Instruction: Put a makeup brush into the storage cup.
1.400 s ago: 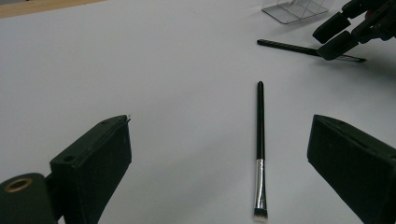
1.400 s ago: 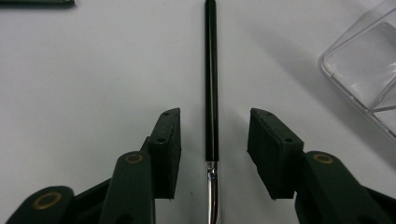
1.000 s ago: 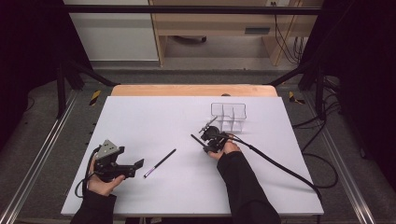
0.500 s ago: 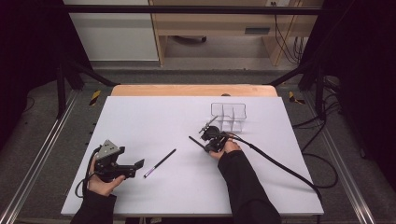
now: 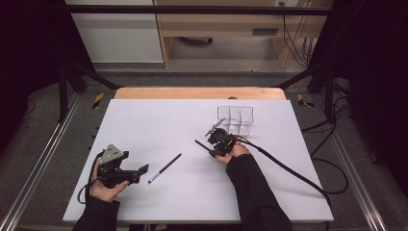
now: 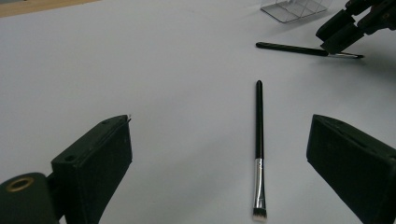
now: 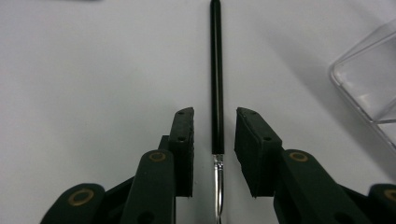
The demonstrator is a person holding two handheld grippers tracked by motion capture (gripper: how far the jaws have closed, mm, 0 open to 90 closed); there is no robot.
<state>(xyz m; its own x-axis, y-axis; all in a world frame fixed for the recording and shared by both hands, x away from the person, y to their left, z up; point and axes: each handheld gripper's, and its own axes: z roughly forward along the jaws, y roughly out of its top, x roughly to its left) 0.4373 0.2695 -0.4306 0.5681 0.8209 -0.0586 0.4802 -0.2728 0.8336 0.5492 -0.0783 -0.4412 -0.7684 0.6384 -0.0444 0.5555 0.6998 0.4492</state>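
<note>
Two black makeup brushes lie on the white table. One brush [image 5: 165, 168] [image 6: 258, 121] lies just beyond my left gripper [image 5: 142, 169] [image 6: 220, 133], whose jaws stand wide open and apart from it. The other brush [image 5: 202, 146] [image 7: 215, 70] [image 6: 289, 47] lies flat between the jaws of my right gripper [image 5: 214, 147] [image 7: 215, 114]. Those jaws have just been opening, and a narrow gap shows on each side of the handle. Its silver ferrule runs back under the gripper, so the bristles are hidden.
A clear divided organizer tray [image 5: 235, 118] [image 6: 294, 9] [image 7: 369, 88] stands just behind the right gripper. The right gripper's cable [image 5: 288, 168] trails off to the table's right edge. A wooden strip [image 5: 197, 93] runs along the table's far edge.
The right gripper's jaws have parted slightly around the brush, which rests on the table. Neither hand has moved.
</note>
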